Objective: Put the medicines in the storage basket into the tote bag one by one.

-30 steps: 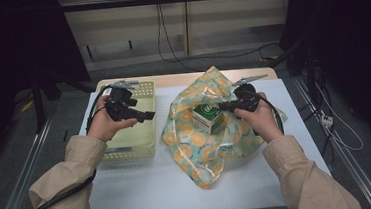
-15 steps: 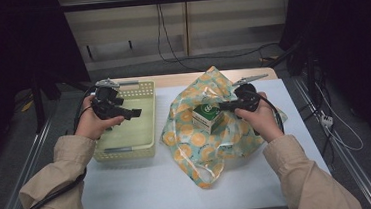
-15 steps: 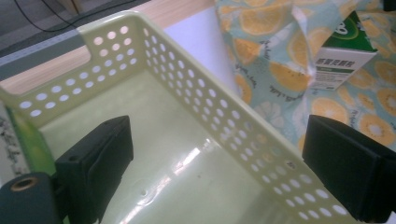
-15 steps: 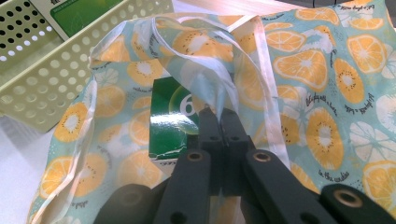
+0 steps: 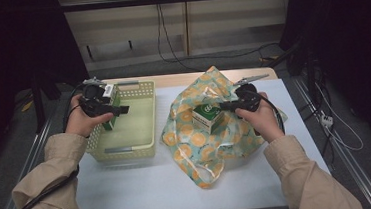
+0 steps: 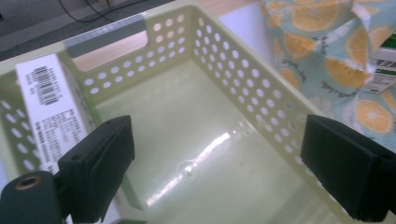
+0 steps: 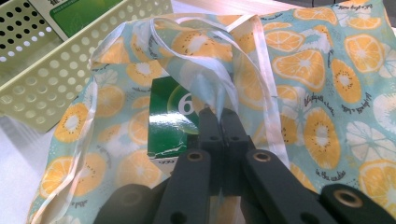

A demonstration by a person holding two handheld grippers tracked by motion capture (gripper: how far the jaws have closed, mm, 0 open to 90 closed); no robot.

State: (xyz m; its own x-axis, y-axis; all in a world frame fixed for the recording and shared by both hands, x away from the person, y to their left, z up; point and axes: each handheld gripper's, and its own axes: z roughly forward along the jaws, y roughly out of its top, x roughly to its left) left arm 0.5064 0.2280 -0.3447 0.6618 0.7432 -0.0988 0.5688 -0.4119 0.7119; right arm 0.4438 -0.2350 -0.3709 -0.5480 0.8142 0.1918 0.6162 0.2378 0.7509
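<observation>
A pale green perforated basket [image 5: 136, 126] [image 6: 233, 70] sits at the table's left. A white and green carton [image 5: 109, 92] [image 6: 49, 107] with a barcode label stands upright against its left wall. My left gripper [image 5: 116, 111] [image 6: 219, 172] hovers over that side of the basket, jaws wide open; the carton is just outside the left jaw. An orange-slice patterned bag [image 5: 201, 143] [image 7: 317, 70] lies to the right, with a green box [image 5: 208, 116] [image 7: 166, 121] inside its mouth. My right gripper [image 5: 222, 106] [image 7: 219, 116] is shut on the bag's translucent strap [image 7: 268, 93], holding the mouth open.
The white table [image 5: 145, 188] has bare room in front of the basket and bag. Metal rails run along both table sides. Cables lie on the floor behind and at the right [image 5: 330, 123].
My left gripper has moved leftward over the basket, to its left wall. The right gripper and the bag have stayed put.
</observation>
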